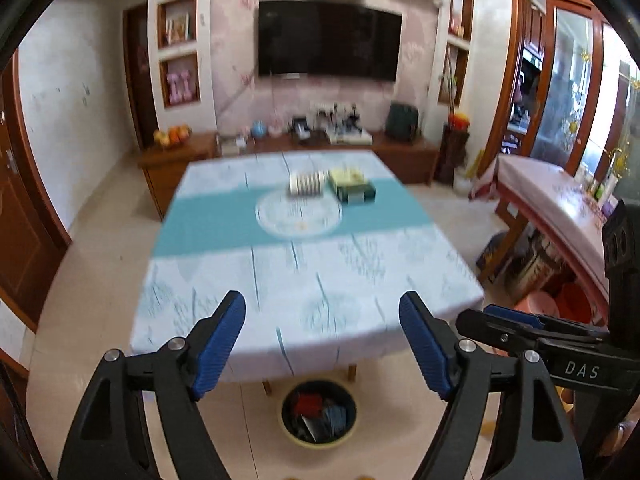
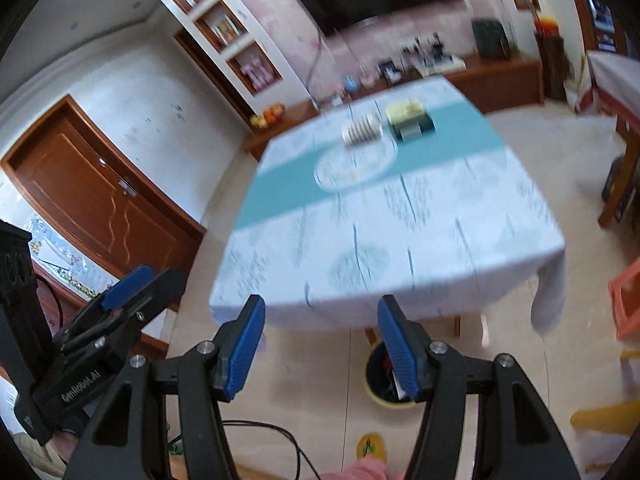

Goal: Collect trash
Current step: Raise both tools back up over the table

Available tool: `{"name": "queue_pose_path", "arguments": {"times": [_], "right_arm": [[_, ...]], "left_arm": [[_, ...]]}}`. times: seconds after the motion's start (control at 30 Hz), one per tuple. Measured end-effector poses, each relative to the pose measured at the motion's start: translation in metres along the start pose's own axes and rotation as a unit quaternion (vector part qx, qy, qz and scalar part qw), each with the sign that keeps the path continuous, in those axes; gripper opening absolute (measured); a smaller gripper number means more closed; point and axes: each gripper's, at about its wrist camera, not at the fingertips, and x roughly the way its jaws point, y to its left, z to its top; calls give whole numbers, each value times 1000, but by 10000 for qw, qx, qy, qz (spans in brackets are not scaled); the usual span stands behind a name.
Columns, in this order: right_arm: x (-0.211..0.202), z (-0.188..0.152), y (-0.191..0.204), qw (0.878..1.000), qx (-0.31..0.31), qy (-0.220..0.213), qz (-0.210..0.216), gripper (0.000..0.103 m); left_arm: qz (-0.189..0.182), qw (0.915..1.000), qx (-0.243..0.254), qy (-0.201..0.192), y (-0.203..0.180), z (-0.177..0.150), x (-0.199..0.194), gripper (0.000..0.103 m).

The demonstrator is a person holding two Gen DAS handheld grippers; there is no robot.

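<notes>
Both the left gripper (image 1: 322, 312) and the right gripper (image 2: 322, 316) hang above the bench (image 1: 320, 280), jaws apart and empty; a bin (image 1: 318, 416) of trash sits below.

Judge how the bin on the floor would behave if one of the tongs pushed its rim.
The bin looks like thin plastic, so probably light and apt to slide on the smooth tiled floor. It is wide and squat, so tipping seems unlikely. The trash inside looks loose and may shift.

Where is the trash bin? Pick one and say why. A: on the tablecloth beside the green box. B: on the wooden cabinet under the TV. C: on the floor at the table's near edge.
C: the trash bin sits on the floor tiles, below the table's near edge, with wrappers inside.
</notes>
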Motion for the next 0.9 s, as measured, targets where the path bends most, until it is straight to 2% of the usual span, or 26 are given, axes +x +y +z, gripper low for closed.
{"name": "queue_pose_path", "arguments": {"times": [0.1,0.27,0.47,0.6,0.7,0.9], "right_arm": [[-17,16,6,9997,-135,-212,60,59],[-37,39,10,9984,-340,-455,71,59],[-42,63,12,9971,-543,-539,9,63],[-34,80,10,9971,-542,-525,-105,70],[-24,94,4,9972,-480,-518,-262,70],[27,140,-15,9948,-272,-493,-843,73]], "left_arm": [[71,9998,39,-203,-3,24,-17,80],[168,9987,189,-432,-7,54,-39,89],[318,9976,592,-177,-5,80,-38,91],[244,9963,810,153,6,100,-15,93],[197,9946,945,374,17,118,12,93],[-78,9867,1375,863,41,161,103,93]]}}
